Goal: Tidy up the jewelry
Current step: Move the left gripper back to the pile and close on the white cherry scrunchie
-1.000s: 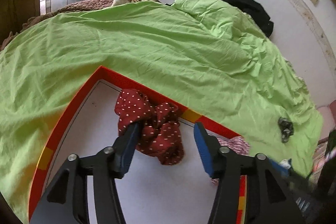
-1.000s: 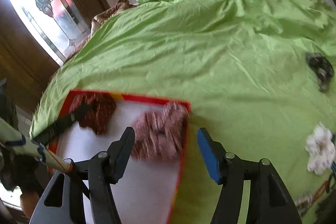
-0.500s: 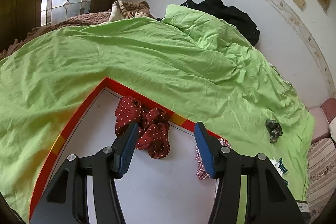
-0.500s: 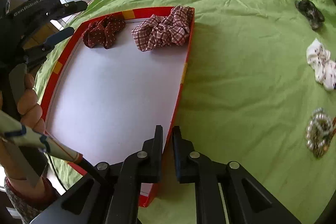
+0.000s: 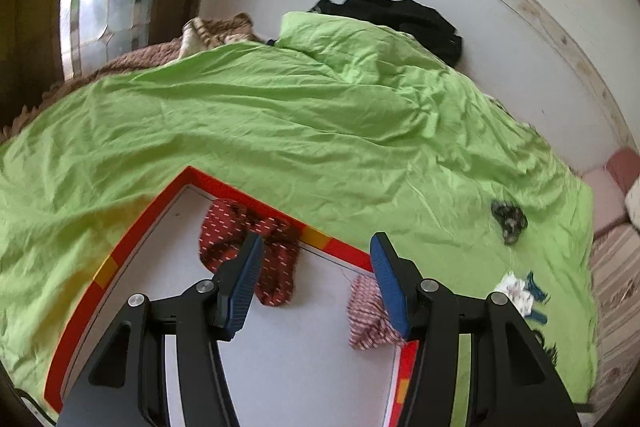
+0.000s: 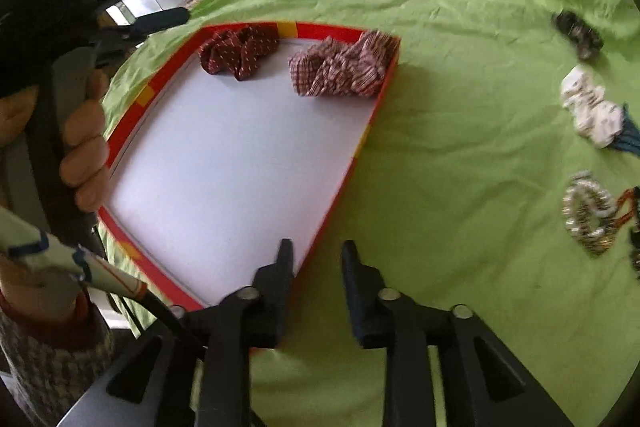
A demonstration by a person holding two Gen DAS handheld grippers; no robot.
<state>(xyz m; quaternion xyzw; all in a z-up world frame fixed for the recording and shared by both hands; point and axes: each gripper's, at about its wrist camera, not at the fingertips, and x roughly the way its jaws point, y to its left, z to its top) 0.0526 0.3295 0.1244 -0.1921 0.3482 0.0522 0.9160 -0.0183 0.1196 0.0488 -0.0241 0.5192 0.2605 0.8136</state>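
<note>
Right gripper (image 6: 316, 259) went from pinched together to spread over the tray (image 6: 362, 143) edge, probably done nudging it. Left gripper (image 5: 316, 267) hovered wide apart, empty, above the red scrunchie (image 5: 240, 239) inside.

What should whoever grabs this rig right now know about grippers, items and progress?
Left hand-held gripper: open, empty, over the red-rimmed tray.
Right hand-held gripper: open, empty, straddling the tray's near right edge.
Done: dotted red scrunchie and plaid scrunchie lie in the tray's far end.
Left on the green sheet: dark scrunchie, white scrunchie, beaded bracelets.
</note>
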